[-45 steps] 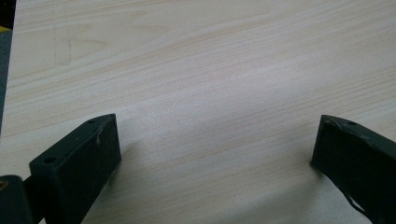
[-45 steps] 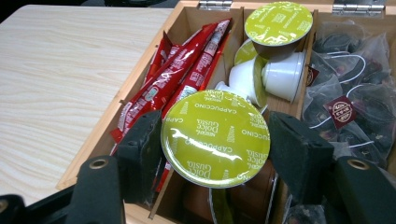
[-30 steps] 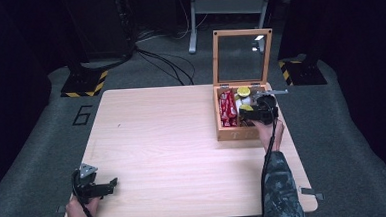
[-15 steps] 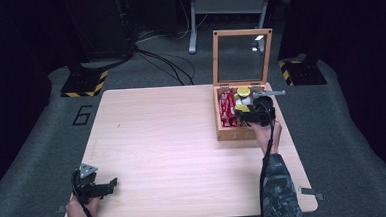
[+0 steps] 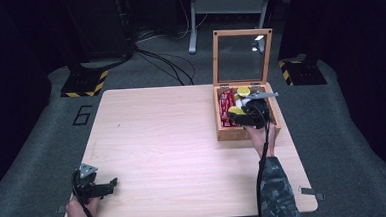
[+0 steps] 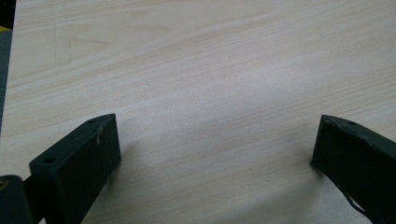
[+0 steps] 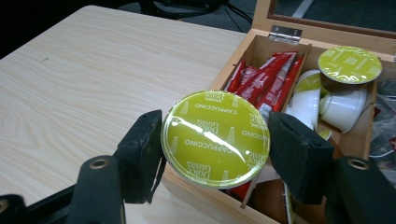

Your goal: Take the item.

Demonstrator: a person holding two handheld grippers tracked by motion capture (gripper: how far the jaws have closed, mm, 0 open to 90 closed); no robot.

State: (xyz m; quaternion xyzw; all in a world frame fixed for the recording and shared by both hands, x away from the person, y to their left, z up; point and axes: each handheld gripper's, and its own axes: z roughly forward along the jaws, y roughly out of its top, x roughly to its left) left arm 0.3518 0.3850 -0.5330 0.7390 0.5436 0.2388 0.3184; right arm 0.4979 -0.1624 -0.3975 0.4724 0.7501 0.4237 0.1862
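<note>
1. Right gripper: fingers clamped on one green-lidded capsule, lower centre, above wooden box.
2. Box holds two more capsules, several red sachets.
3. Left gripper: fingers apart over worktop.

Table — light wood-grain top, rectangular. Resting directly on it: one open wooden box with upright glazed lid — positioned near the far right edge

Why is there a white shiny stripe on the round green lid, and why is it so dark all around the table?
Right gripper view: the stripe is lamp glare on the capsule's glossy green foil lid. High view: light falls on the pale wooden table, leaving the surroundings dim; a bright spot glints on the wooden box's glass lid.
</note>
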